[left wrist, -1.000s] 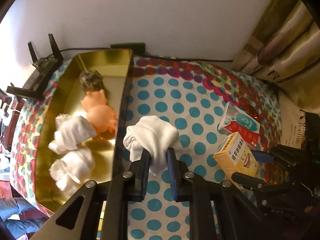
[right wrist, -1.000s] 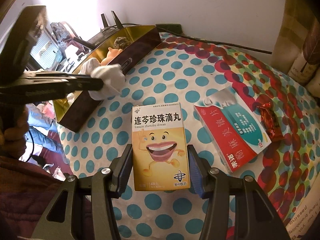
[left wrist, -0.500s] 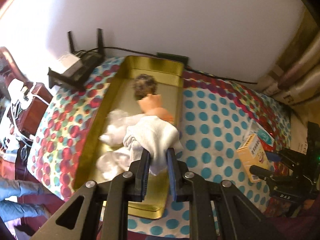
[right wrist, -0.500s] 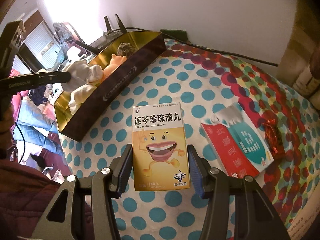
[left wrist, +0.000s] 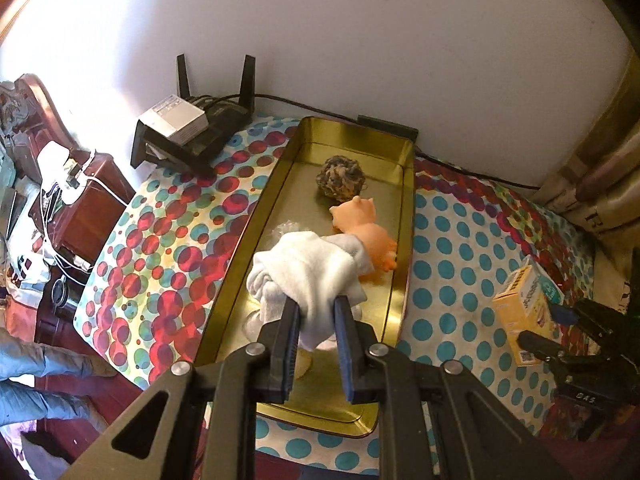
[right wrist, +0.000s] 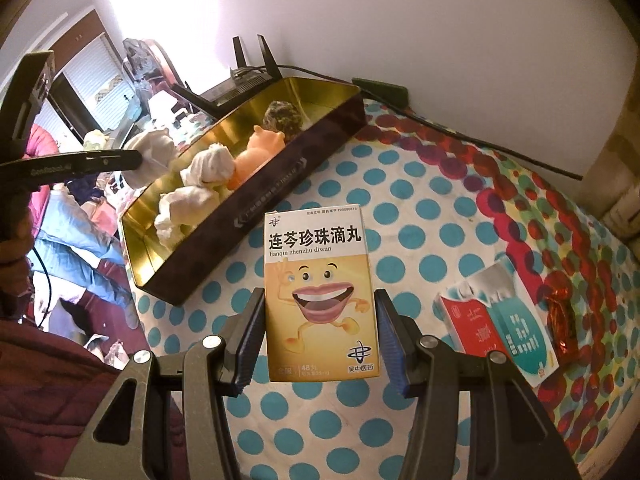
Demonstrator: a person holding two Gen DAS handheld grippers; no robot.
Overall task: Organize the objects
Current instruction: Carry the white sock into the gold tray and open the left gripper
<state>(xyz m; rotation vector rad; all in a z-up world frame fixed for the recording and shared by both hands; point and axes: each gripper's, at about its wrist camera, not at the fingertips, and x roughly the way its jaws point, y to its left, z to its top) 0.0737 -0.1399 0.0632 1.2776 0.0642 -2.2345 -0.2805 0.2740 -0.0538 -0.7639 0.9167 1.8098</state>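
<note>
My left gripper [left wrist: 316,312] is shut on a white rolled sock [left wrist: 308,272] and holds it above the gold tin tray [left wrist: 404,216]. The tray holds an orange pig toy [left wrist: 366,228], a brown yarn ball [left wrist: 340,178] and two more white socks [right wrist: 208,166], seen best in the right wrist view. My right gripper [right wrist: 320,320] is shut on a yellow medicine box [right wrist: 320,292] and holds it above the dotted tablecloth, right of the tray [right wrist: 256,208]. The left gripper with its sock [right wrist: 150,156] shows at the left of the right wrist view.
A red and teal medicine box [right wrist: 496,320] and a red wrapped candy [right wrist: 562,320] lie on the cloth at the right. A router [left wrist: 192,128] and cables stand at the back left by the wall. A curtain [left wrist: 600,184] hangs at the right.
My left gripper has carried the sock left from over the cloth to above the tray and risen. My right gripper has lifted the yellow box slightly.
</note>
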